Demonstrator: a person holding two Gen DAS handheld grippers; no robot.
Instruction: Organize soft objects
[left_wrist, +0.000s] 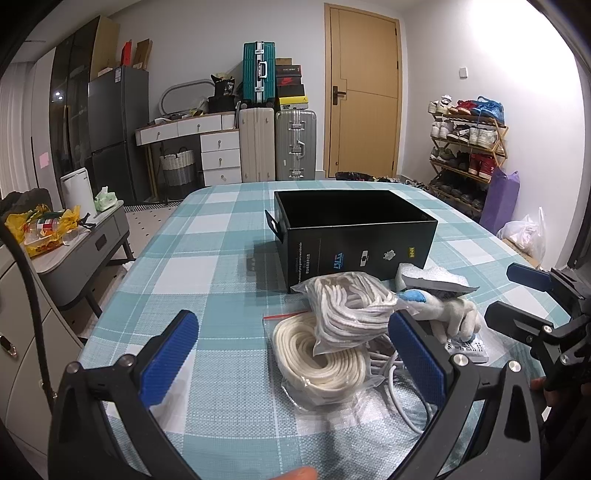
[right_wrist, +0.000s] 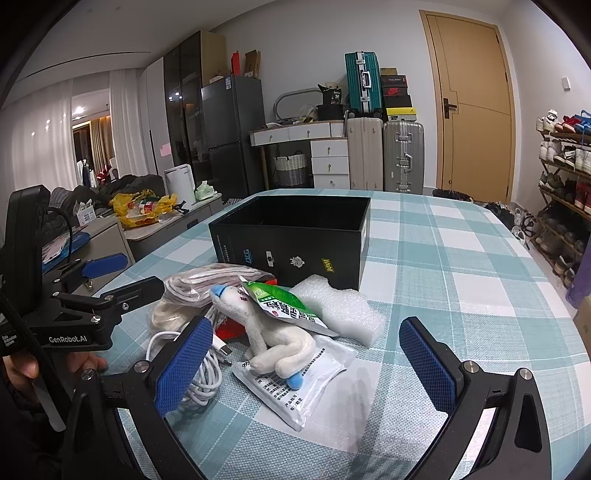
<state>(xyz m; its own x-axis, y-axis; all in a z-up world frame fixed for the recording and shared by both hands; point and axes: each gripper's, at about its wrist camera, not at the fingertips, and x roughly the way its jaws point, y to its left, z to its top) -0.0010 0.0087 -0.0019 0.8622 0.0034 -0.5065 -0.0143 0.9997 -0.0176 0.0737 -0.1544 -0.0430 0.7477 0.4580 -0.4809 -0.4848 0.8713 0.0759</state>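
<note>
Pre-grasp: left gripper (left_wrist: 291, 360) and right gripper (right_wrist: 304, 362) both spread wide, empty, over the pile. Black box (right_wrist: 295, 236) looks empty. Next: close on plush toy (right_wrist: 269, 332), likely compliant.

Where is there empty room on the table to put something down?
Bare cloth lies right of the foam sheet and the black box, out to the table edge. There is more left of the bagged rope coils, towards the left tongs. It is crowded in front of the box: plush toy, packets, white cable. The box looks empty.
</note>
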